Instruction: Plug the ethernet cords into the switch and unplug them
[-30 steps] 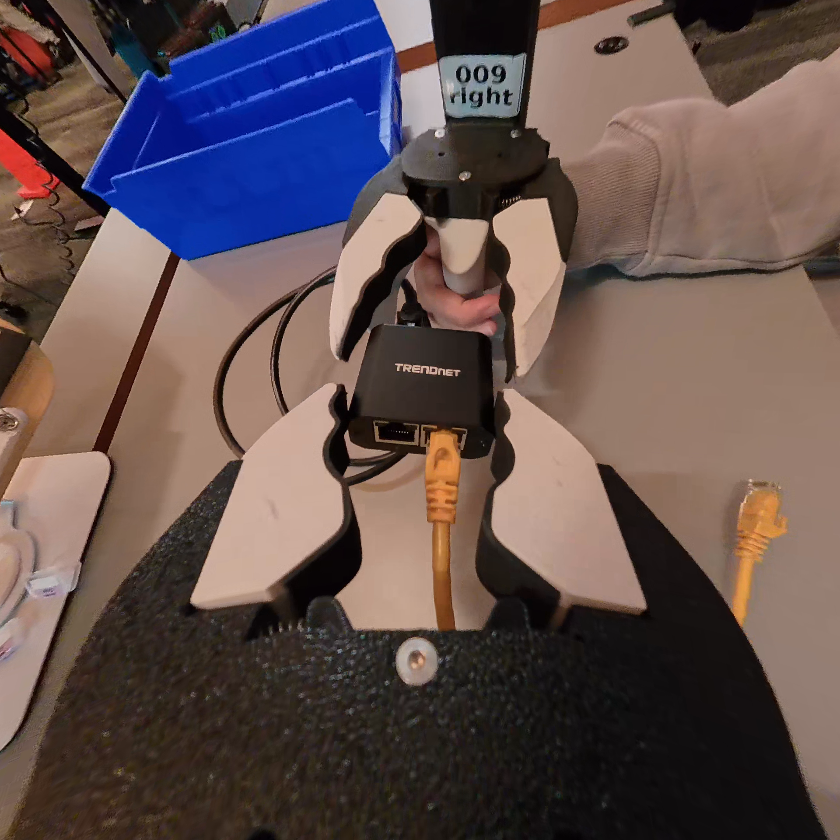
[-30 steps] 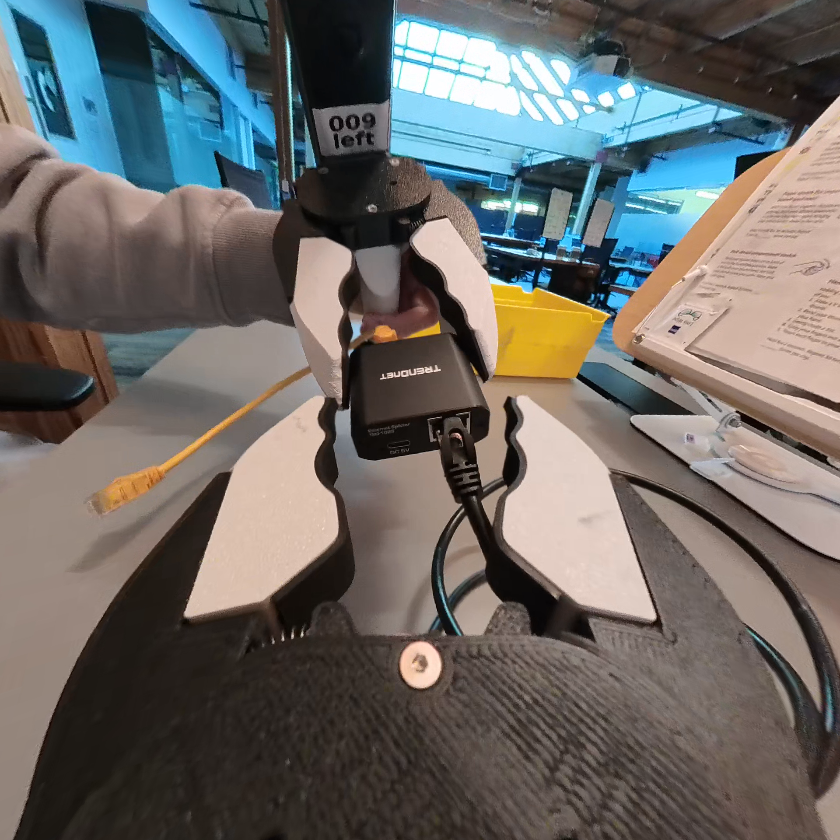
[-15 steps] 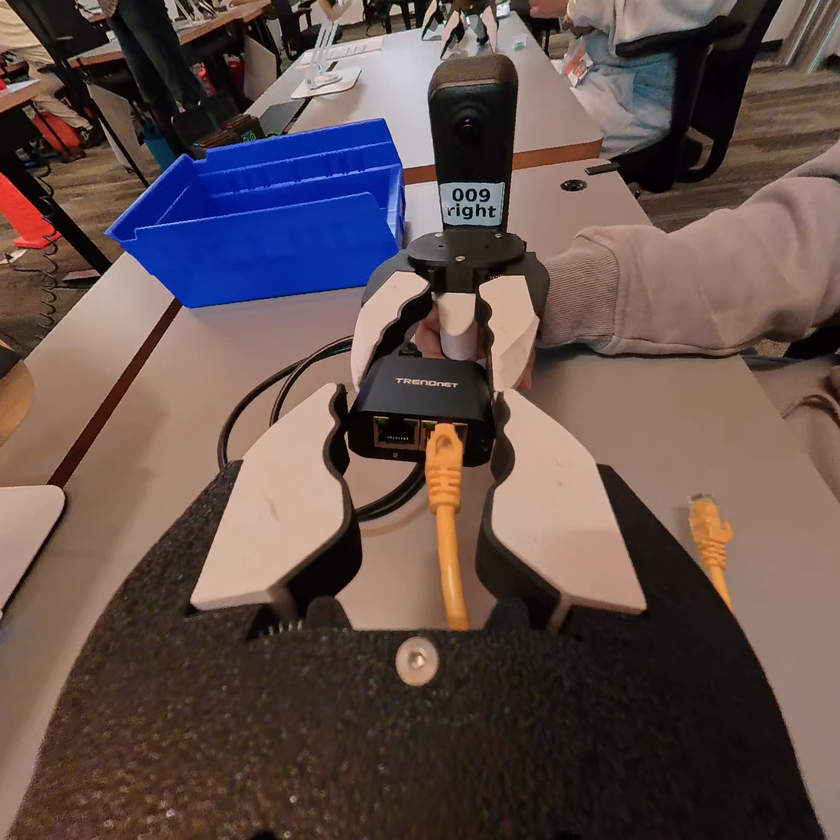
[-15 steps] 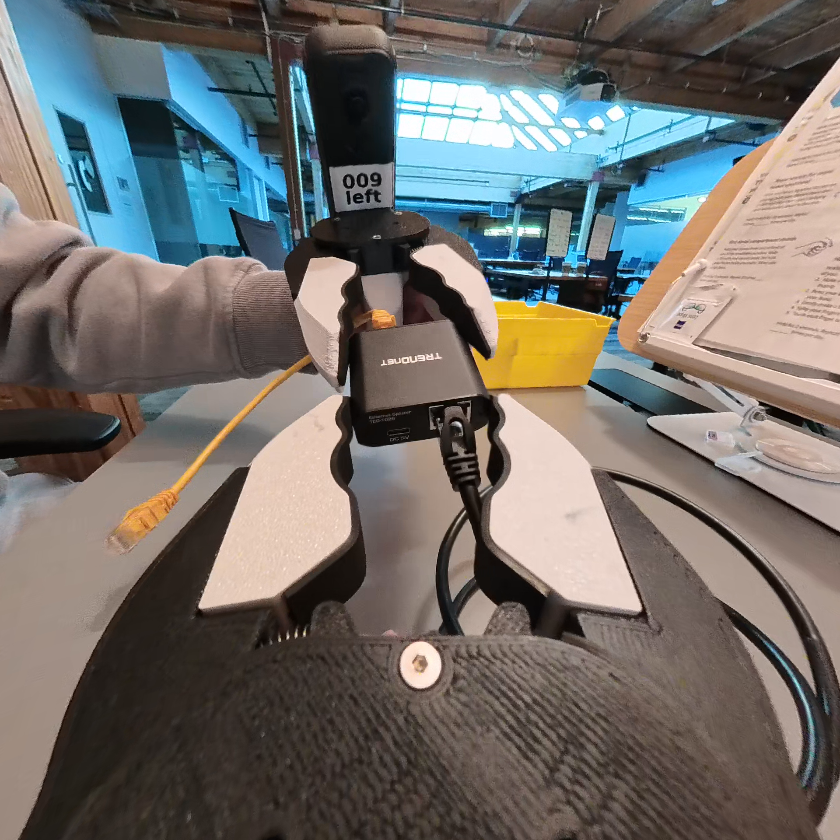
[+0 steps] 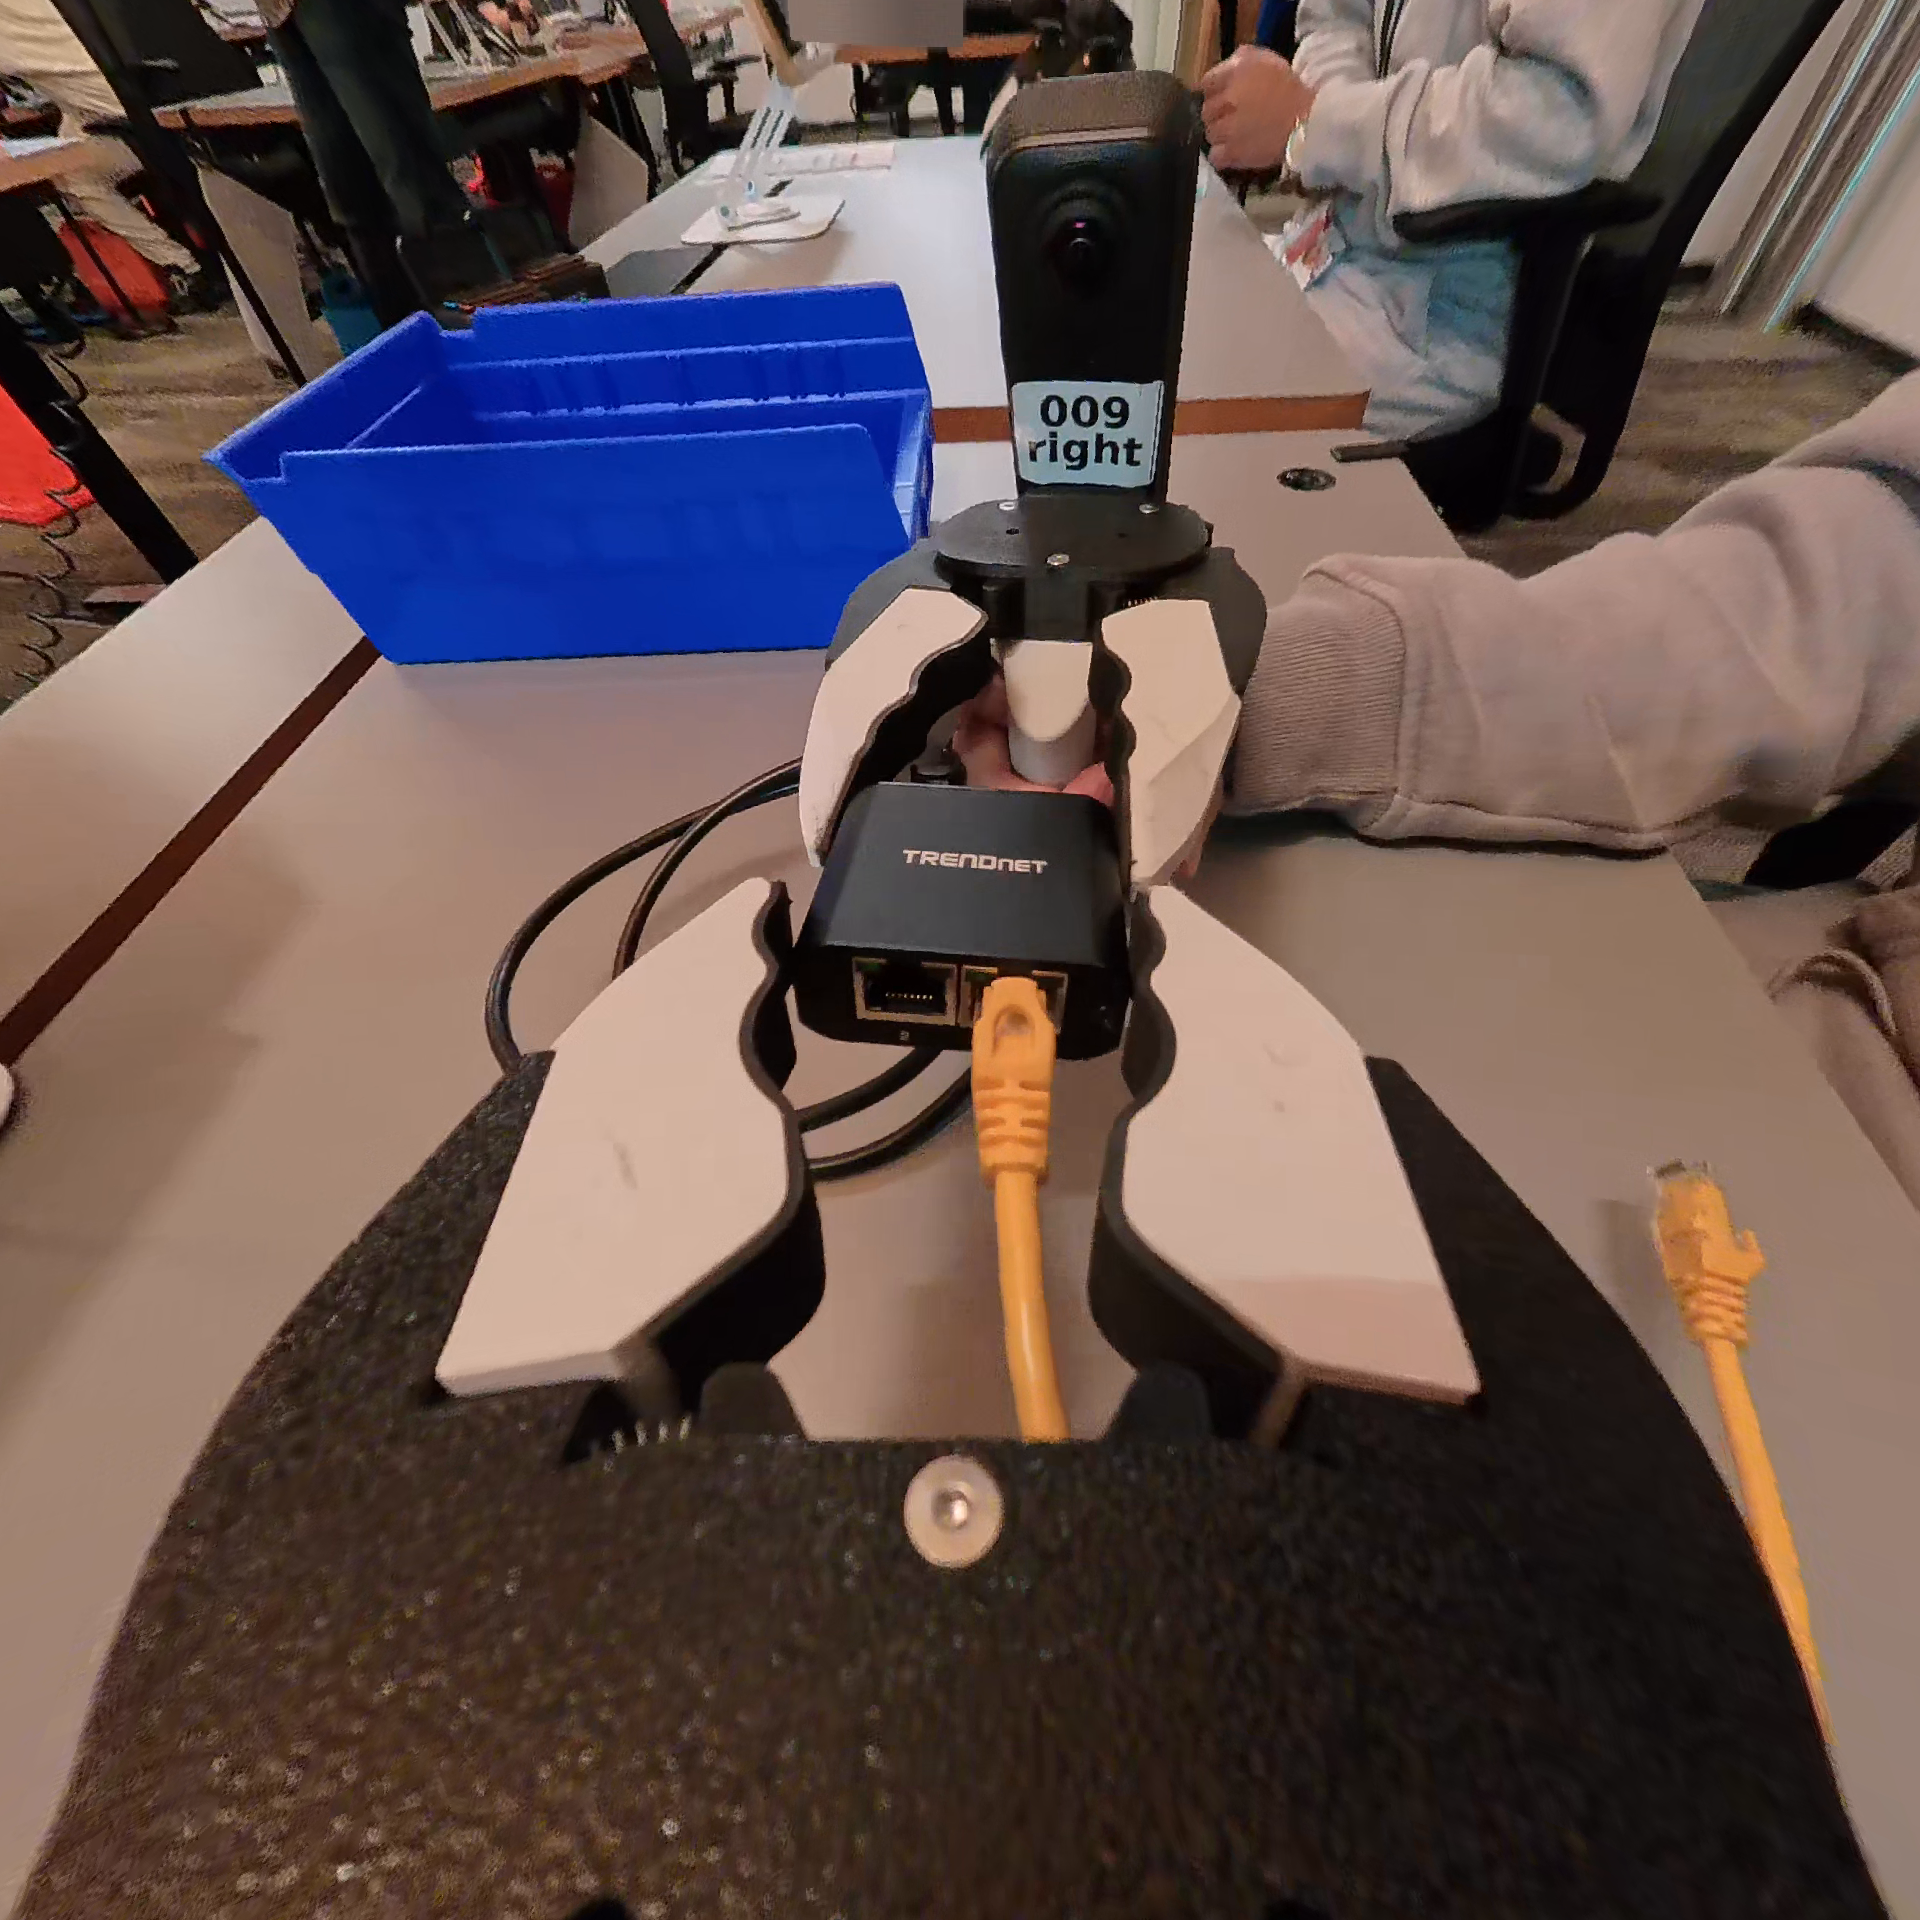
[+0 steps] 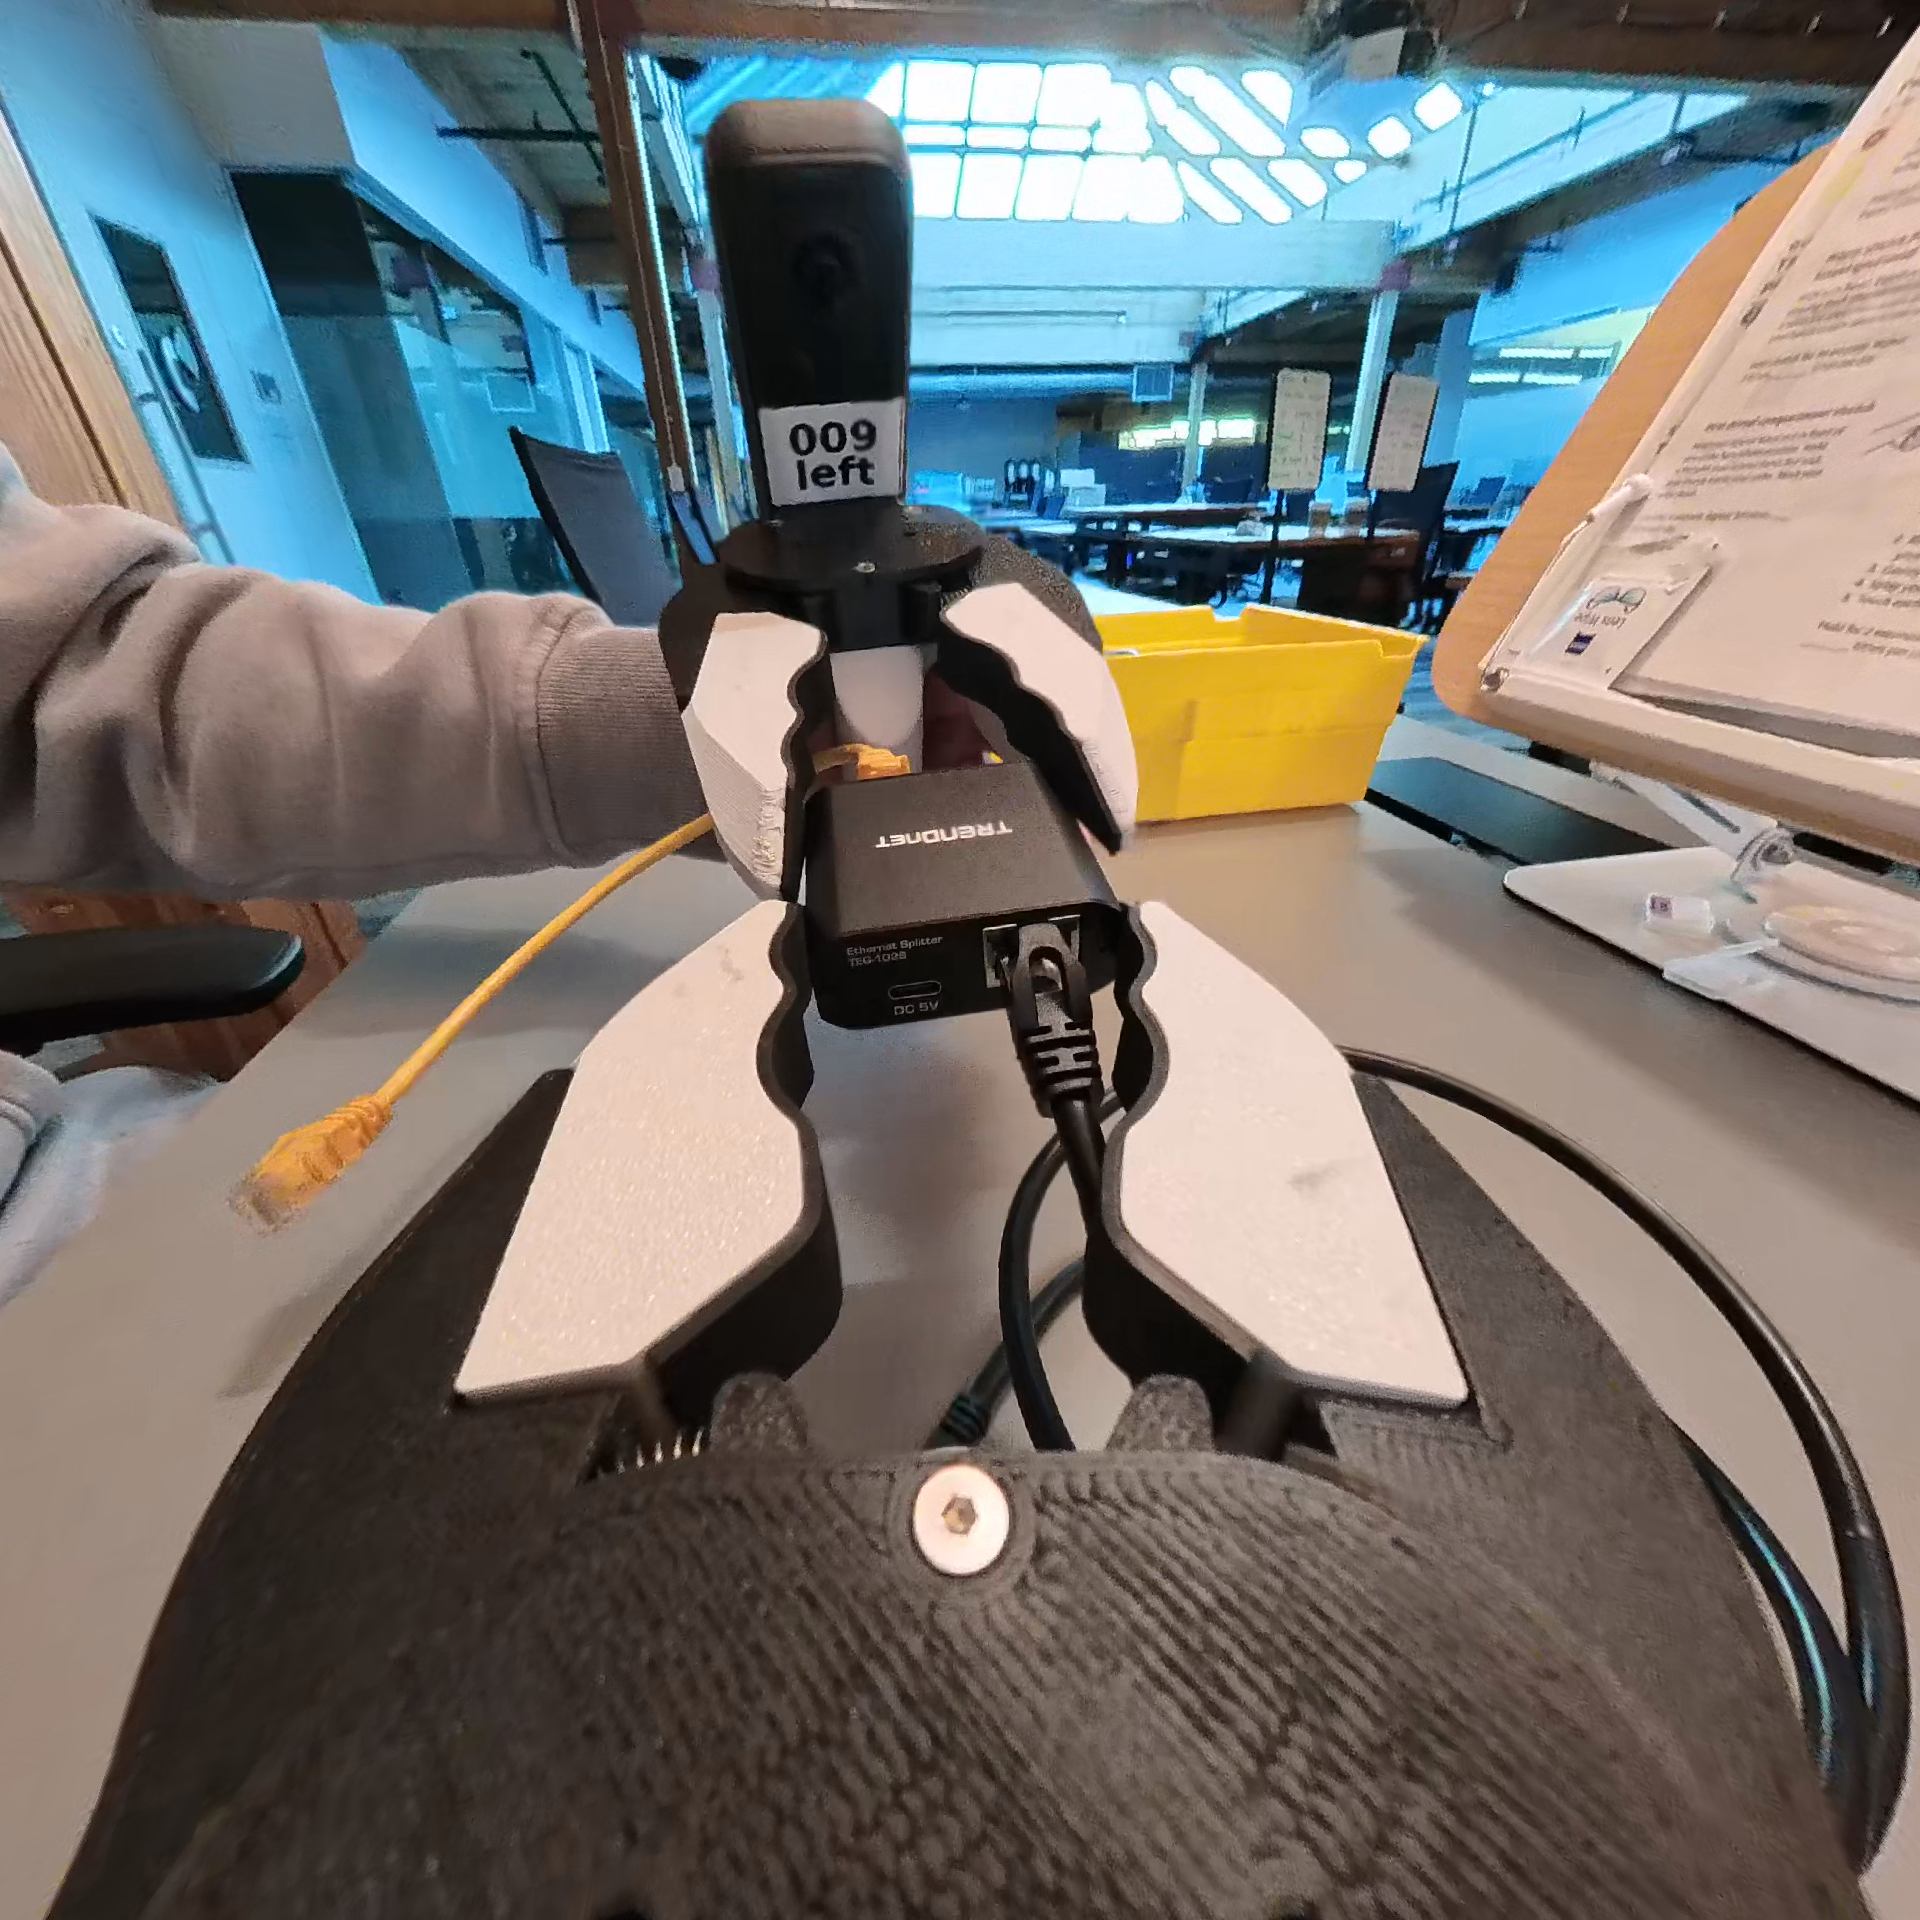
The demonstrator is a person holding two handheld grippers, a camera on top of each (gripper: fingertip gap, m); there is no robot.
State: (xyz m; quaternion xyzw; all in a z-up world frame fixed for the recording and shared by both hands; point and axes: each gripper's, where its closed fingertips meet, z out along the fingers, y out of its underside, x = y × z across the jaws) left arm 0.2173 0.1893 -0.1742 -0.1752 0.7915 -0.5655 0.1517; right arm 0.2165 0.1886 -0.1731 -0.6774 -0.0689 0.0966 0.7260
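Note:
The black switch point(image 5: 971, 883) is held between both grippers, which face each other at its two ends. My left gripper point(image 5: 961, 935) is shut on its near sides. A yellow ethernet cord point(image 5: 1013, 1049) is plugged into the right port, and the left port point(image 5: 902, 985) is empty. My right gripper point(image 6: 961, 935) is shut on the other end of the switch point(image 6: 945, 862), where a black cord point(image 6: 1055, 1029) is plugged in. A second yellow plug point(image 5: 1704, 1247) lies loose on the table; it also shows in the right wrist view point(image 6: 312, 1153).
A blue bin point(image 5: 582, 520) stands on the table point(image 5: 312, 935) behind the right gripper. A yellow bin point(image 6: 1247, 707) and a document stand point(image 6: 1714, 520) stand past the left gripper. The black cable point(image 5: 561, 935) loops on the table. A person point(image 5: 1455, 156) sits at the back. Left and right tips are no more than a few centimetres apart.
Both views have tilted up and show more of the room. The switch stays clamped between both grippers and seems to have risen a little off the table. The cords stay plugged in.

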